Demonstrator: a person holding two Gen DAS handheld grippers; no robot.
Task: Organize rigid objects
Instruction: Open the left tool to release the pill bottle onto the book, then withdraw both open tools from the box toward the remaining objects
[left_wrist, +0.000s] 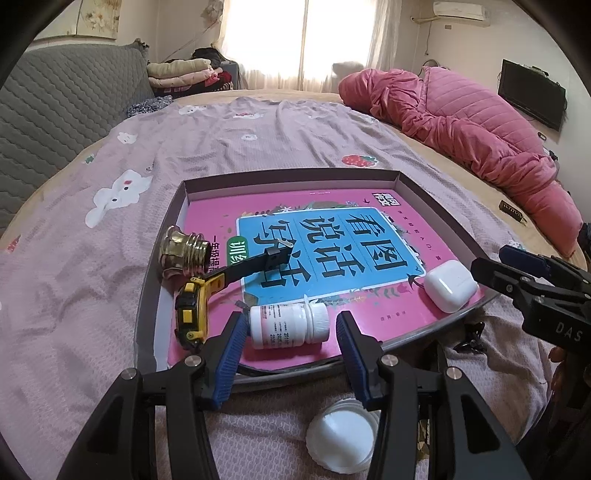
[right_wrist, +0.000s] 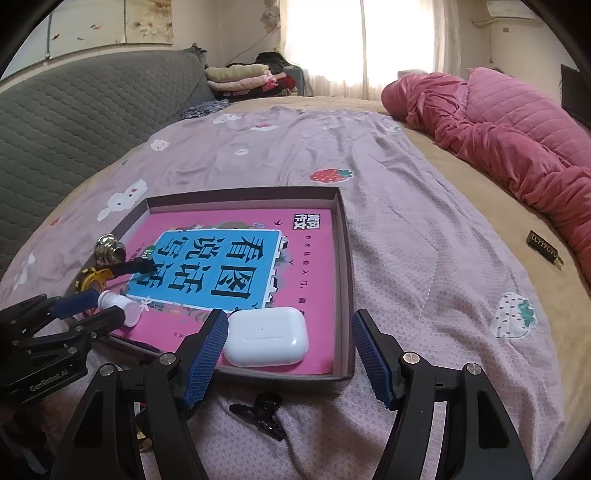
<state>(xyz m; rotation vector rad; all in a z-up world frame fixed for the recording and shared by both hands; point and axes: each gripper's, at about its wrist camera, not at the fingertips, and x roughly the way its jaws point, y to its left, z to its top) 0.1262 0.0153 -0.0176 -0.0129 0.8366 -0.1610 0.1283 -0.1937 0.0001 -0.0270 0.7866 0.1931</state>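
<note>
A shallow brown tray (left_wrist: 417, 188) on the bed holds a pink book (left_wrist: 221, 218). On it lie a brass threaded fitting (left_wrist: 183, 251), a yellow and black watch (left_wrist: 192, 310), a white pill bottle (left_wrist: 288, 326) on its side and a white earbuds case (right_wrist: 266, 341). My left gripper (left_wrist: 290, 318) is open with the bottle lying between its blue pads; a gap shows at the cap end. My right gripper (right_wrist: 289, 315) is open around the earbuds case, with its right finger outside the tray wall (right_wrist: 349, 295).
A white round lid (left_wrist: 340, 439) and a black hair clip (right_wrist: 262, 410) lie on the lilac sheet in front of the tray. A small dark and gold item (right_wrist: 545, 251) lies to the right near the pink quilt (right_wrist: 517, 140). A grey padded headboard (right_wrist: 74, 110) rises on the left.
</note>
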